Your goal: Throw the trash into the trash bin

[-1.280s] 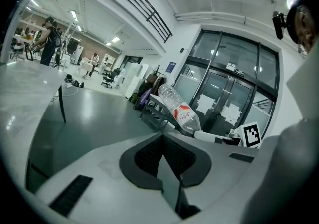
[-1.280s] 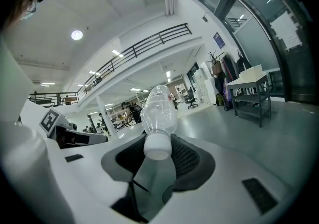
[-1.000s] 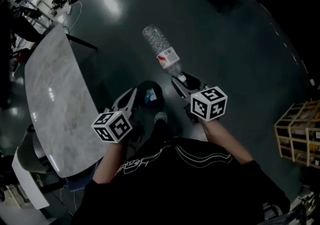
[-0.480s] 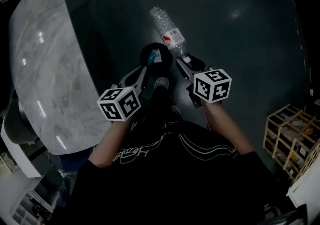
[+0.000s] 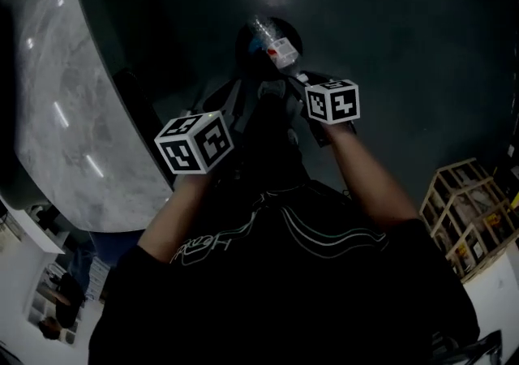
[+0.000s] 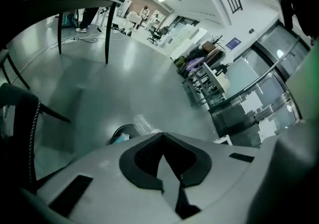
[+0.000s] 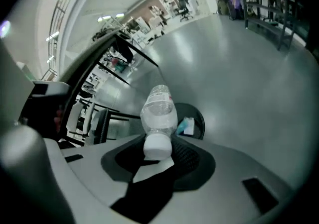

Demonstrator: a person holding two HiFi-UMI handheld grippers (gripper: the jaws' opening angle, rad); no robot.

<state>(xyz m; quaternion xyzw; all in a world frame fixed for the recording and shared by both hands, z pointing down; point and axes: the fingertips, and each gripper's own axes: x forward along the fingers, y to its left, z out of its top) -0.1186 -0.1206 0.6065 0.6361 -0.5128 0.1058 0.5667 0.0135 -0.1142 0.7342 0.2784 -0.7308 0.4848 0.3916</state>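
Now that both arms have sunk toward the floor, the clear plastic bottle with a white cap hangs over the round black trash bin rather than far beyond it. The right tool clamps its cap end, jaws partly spread. The left tool is fully closed and empty. Letting go seems the next step.

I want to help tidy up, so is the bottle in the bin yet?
Done: a blue-and-white scrap already lies in the trash bin. In hand: the right hand-held gripper grips the plastic bottle by its cap end, aimed at the bin, not yet inside. Left to do: dropping it in. The left hand-held gripper is shut and empty.
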